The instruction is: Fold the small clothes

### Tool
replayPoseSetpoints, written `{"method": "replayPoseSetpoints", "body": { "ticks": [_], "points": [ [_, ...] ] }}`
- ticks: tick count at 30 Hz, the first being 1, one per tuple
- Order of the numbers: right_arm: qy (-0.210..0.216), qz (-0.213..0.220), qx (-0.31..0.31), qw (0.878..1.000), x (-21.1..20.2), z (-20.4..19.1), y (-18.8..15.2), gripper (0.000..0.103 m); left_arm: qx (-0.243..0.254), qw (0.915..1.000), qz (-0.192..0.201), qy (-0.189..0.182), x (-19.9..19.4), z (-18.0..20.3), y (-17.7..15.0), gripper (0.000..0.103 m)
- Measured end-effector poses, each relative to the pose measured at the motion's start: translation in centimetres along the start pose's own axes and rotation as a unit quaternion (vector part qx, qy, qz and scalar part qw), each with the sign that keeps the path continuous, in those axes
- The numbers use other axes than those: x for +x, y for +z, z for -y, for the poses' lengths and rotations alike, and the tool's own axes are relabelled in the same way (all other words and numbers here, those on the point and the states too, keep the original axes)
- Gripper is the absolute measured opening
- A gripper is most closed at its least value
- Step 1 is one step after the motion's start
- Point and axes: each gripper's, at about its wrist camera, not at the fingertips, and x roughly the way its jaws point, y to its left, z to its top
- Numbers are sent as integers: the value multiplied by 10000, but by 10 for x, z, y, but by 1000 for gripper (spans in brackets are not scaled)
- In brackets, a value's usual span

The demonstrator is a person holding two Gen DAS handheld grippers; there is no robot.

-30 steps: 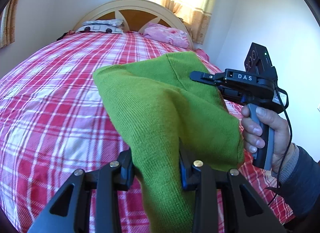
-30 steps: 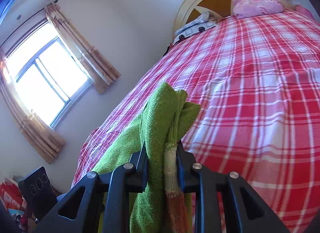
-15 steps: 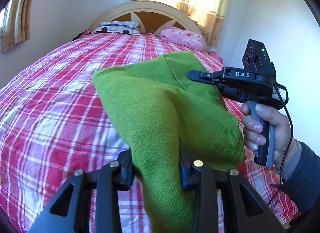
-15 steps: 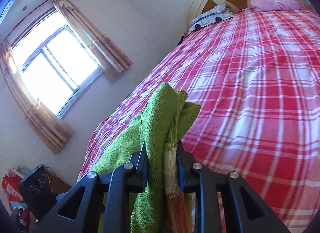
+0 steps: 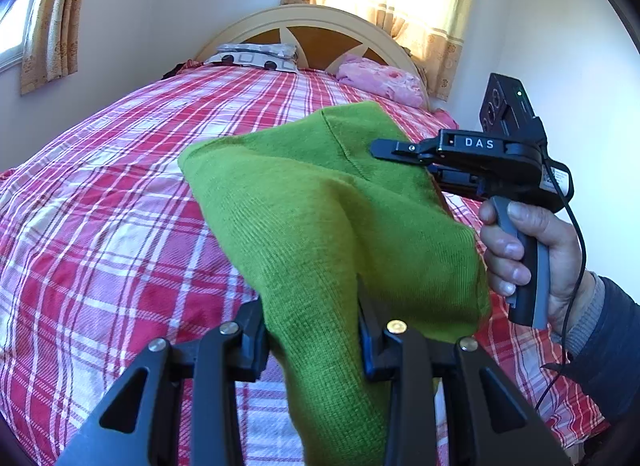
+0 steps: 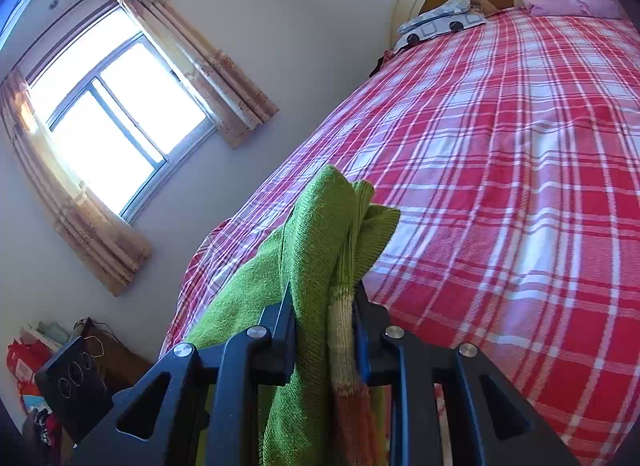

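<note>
A green knitted garment [image 5: 320,217] hangs in the air above a red plaid bed [image 5: 120,193], stretched between both grippers. My left gripper [image 5: 312,318] is shut on its near corner. My right gripper [image 6: 324,298] is shut on another bunched edge of the garment [image 6: 316,234], where a pale and orange striped band shows. In the left wrist view the right gripper [image 5: 392,149] is at the right, held by a hand, its fingers clamped on the cloth's far edge.
The bed's cream headboard [image 5: 312,21] stands at the far end with a patterned pillow [image 5: 256,55] and a pink pillow [image 5: 380,77]. A curtained window [image 6: 112,117] is on the left wall. Boxes and clutter [image 6: 48,366] sit on the floor beside the bed.
Both grippers have lifted and tilted a little with the garment still held between them; the bed sits lower in both views. The grips are unchanged.
</note>
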Motion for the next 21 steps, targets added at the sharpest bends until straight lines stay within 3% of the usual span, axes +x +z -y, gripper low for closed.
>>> {"method": "replayPoseSetpoints", "body": {
  "ticks": [21],
  "points": [
    [-13,-329,-59,9994,43,-17,-4,24,-322,9995,-31,38,0,-39,-20,35]
  ]
}}
